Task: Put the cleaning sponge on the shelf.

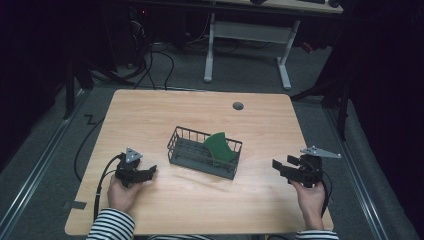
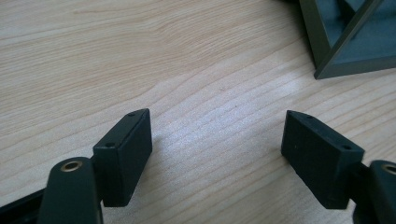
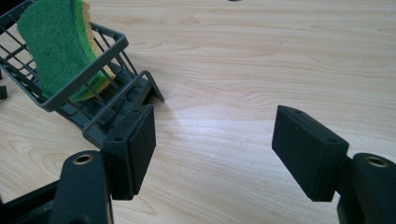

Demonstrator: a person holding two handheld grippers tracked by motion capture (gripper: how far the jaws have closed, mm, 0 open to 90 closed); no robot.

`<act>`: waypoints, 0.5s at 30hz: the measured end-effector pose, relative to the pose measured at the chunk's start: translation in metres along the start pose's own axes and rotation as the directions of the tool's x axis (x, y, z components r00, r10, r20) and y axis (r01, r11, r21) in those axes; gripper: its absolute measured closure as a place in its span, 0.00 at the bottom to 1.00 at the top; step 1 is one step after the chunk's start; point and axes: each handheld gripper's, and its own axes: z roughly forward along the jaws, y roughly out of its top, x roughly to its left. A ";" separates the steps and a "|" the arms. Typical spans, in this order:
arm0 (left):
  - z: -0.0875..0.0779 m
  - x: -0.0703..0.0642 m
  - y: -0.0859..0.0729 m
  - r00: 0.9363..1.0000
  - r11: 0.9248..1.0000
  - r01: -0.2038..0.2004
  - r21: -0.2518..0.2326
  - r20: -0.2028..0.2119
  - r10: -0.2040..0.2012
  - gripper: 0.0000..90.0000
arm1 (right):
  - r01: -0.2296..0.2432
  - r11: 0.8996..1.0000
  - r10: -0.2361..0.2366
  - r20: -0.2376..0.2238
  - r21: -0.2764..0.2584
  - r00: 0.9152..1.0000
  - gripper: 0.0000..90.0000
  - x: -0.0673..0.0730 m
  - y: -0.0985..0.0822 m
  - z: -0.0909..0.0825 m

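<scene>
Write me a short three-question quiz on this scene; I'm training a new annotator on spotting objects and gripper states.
1. True or false: the green sponge lies flat on the table beside the basket.
2. Which gripper is nearer the sponge's end of the basket: A left gripper, B right gripper?
3. What do the jaws of each gripper hold?

Key
1. False: it leans inside the basket, against its end wall.
2. B.
3. Nothing: both stand open over bare wood.

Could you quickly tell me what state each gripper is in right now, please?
Left gripper: open, holding nothing, over bare table.
Right gripper: open, holding nothing, beside the basket.
</scene>
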 end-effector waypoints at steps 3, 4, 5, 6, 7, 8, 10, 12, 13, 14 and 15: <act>0.000 0.000 0.000 1.000 1.000 -0.001 0.000 -0.001 0.001 0.28 | -0.006 1.000 0.006 0.003 0.001 1.000 0.34 -0.001 -0.005 0.001; 0.000 0.000 0.000 1.000 1.000 0.000 0.000 0.000 0.000 0.28 | -0.009 1.000 0.009 0.000 0.004 1.000 0.34 -0.001 -0.006 0.002; 0.000 0.000 0.000 1.000 1.000 0.000 0.000 0.000 0.000 0.28 | -0.008 1.000 0.008 0.001 0.006 1.000 0.34 -0.003 -0.009 0.005; 0.000 0.000 0.000 1.000 1.000 -0.001 0.000 -0.001 0.001 0.28 | -0.008 1.000 0.008 0.001 0.006 1.000 0.34 -0.003 -0.009 0.005; 0.000 0.000 0.000 1.000 1.000 -0.001 0.000 -0.001 0.001 0.28 | -0.012 1.000 0.012 0.001 0.006 1.000 0.34 -0.003 -0.010 0.006; 0.000 0.000 0.000 1.000 1.000 0.000 0.000 0.000 0.000 0.28 | -0.014 1.000 0.014 0.001 0.009 1.000 0.34 -0.004 -0.012 0.007; 0.000 0.000 0.000 1.000 1.000 0.000 0.000 0.000 0.000 0.28 | -0.017 1.000 0.017 0.001 0.012 1.000 0.34 -0.004 -0.015 0.009; 0.000 0.000 0.000 1.000 1.000 -0.001 0.000 0.000 0.001 0.28 | -0.014 1.000 0.014 0.003 0.019 1.000 0.34 -0.003 -0.018 0.013; 0.000 0.000 0.000 1.000 1.000 -0.001 0.000 0.000 0.001 0.28 | -0.007 1.000 0.006 0.008 0.021 1.000 0.34 -0.003 -0.019 0.014; 0.000 0.000 0.000 1.000 1.000 -0.001 0.000 0.000 0.001 0.28 | 0.000 1.000 -0.001 0.013 0.027 1.000 0.34 -0.002 -0.020 0.016; 0.000 0.000 0.000 1.000 1.000 -0.001 0.001 0.000 0.001 0.28 | 0.000 1.000 -0.001 0.013 0.027 1.000 0.34 -0.002 -0.020 0.016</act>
